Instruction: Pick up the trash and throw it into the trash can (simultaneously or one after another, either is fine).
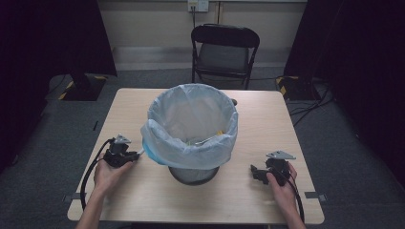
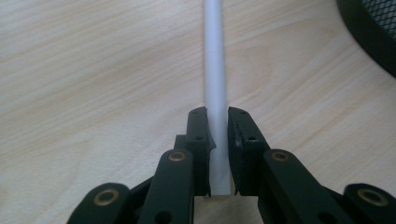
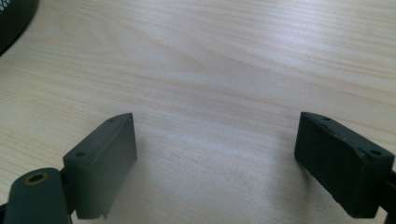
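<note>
The left gripper point(image 2: 218, 126) pinches a thin white plastic straw point(image 2: 215, 60); the right gripper point(image 3: 215, 158) gapes wide. Lift straight, tip it into the bag-lined black mesh bin point(image 1: 193, 174).

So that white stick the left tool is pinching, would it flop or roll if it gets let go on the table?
The white stick looks straight and unbent beyond the left tool, so probably stiff. Its rounded, smooth look suggests it could roll on the table and slip in a loose grip. Likely light, being thin.
</note>
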